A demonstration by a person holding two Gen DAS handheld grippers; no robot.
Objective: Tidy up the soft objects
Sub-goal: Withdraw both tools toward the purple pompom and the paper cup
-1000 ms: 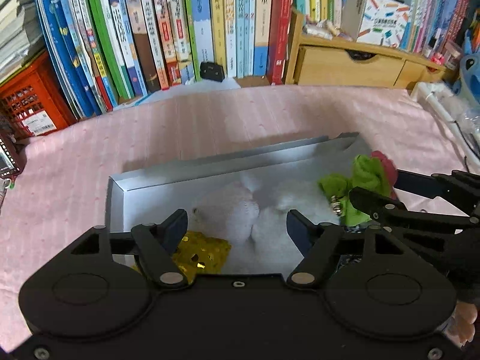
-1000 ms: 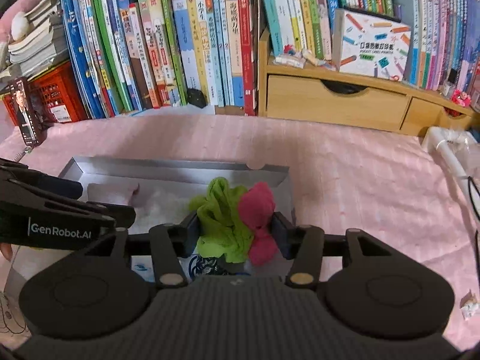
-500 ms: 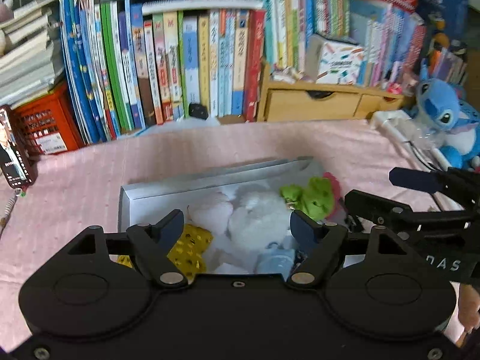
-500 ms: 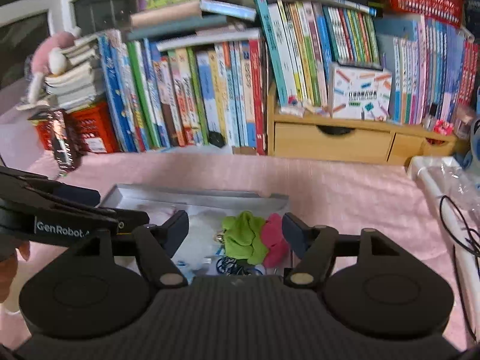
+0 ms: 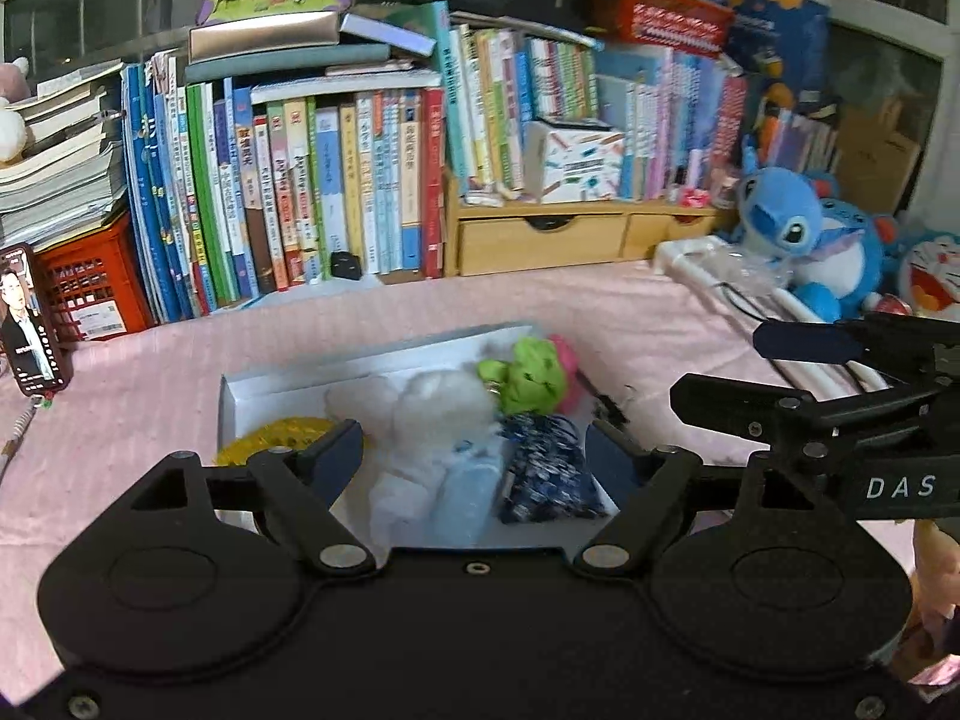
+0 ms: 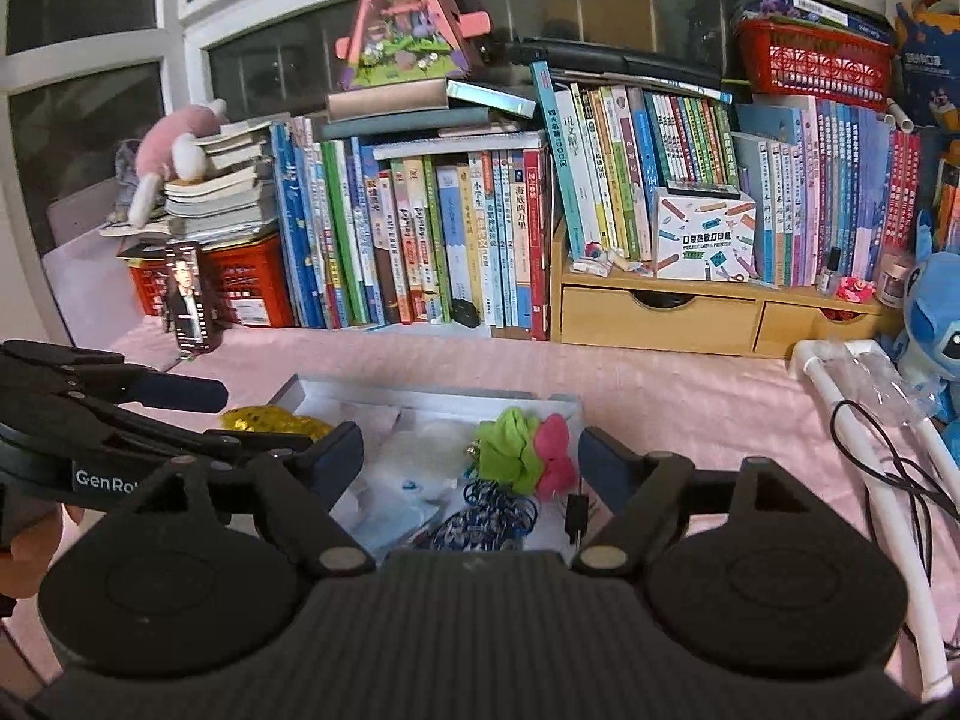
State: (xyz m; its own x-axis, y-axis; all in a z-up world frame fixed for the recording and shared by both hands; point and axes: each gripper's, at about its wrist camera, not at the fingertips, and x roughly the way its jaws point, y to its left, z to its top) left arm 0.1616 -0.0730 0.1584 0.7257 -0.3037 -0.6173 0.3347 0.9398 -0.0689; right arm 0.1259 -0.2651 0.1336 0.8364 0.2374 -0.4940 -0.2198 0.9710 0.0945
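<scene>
Nearest, the left claw and right claw hang above the white box, both opening with nothing gripped. In the box lie a yellow item, white plush, blue-patterned cloth and green-and-pink toy at its far right corner. Beyond, the pink worktop lies bare up to books, wooden drawers, white tubing and a blue plush along the far and right edges.

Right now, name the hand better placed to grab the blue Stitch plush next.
Right. In the left wrist view the right gripper is nearer the Stitch plush than the left gripper. Both jaws are opening, holding nothing.
</scene>
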